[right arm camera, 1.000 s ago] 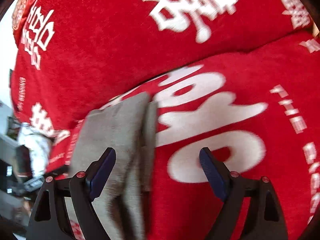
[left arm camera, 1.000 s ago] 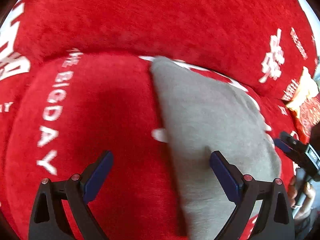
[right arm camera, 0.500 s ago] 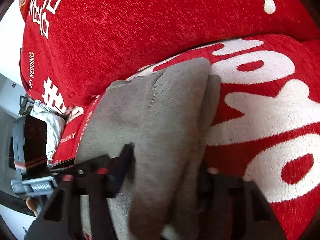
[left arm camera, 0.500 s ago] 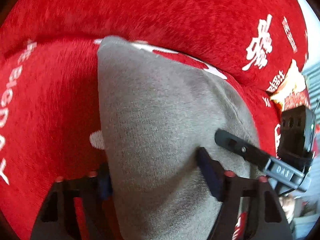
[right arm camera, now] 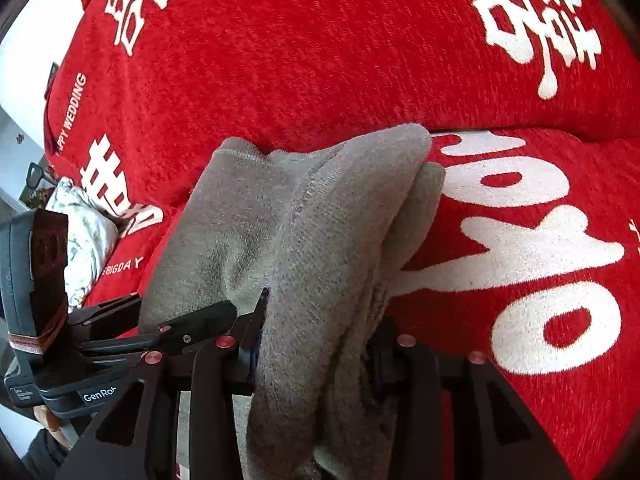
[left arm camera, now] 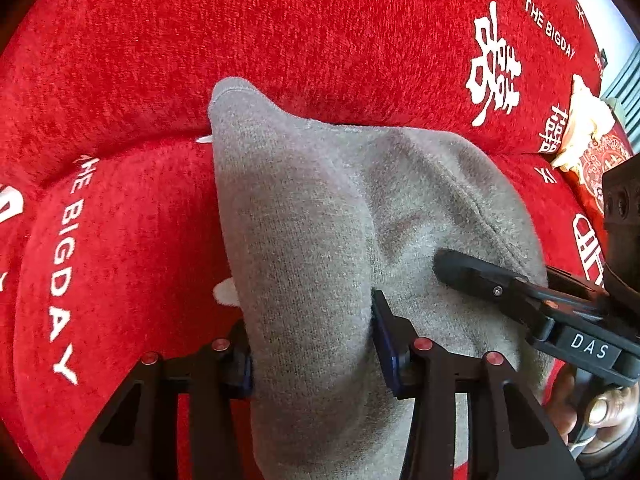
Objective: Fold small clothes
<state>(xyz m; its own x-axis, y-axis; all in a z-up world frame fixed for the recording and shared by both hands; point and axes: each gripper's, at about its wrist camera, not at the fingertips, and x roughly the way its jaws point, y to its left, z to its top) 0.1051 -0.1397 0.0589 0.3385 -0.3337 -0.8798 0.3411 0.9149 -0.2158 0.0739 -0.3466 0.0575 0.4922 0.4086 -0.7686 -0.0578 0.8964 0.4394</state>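
Both jaws have just been closing. Left gripper [left arm camera: 312,344] and right gripper [right arm camera: 316,354] pinch the grey cloth's [left arm camera: 304,216] near edge; it runs far toward the red sofa [left arm camera: 120,220] (long axis near-to-far).

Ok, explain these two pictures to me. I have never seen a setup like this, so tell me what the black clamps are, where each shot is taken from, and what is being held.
There is no robot here. A person holds a two-finger clamp tool in each hand, and each tool carries a wide-angle camera looking forward along its fingers. One picture is the left tool's view, the other the right's.

The soft surface is a red sofa cover with white lettering. On it lies a grey knitted garment, bunched into folds.

The left gripper has just been closing and now pinches a fold of the grey cloth. The right gripper has also been closing and clamps a thicker bundle of it. Each tool also shows at the edge of the other's picture, since they work side by side. A patterned cushion lies further off.
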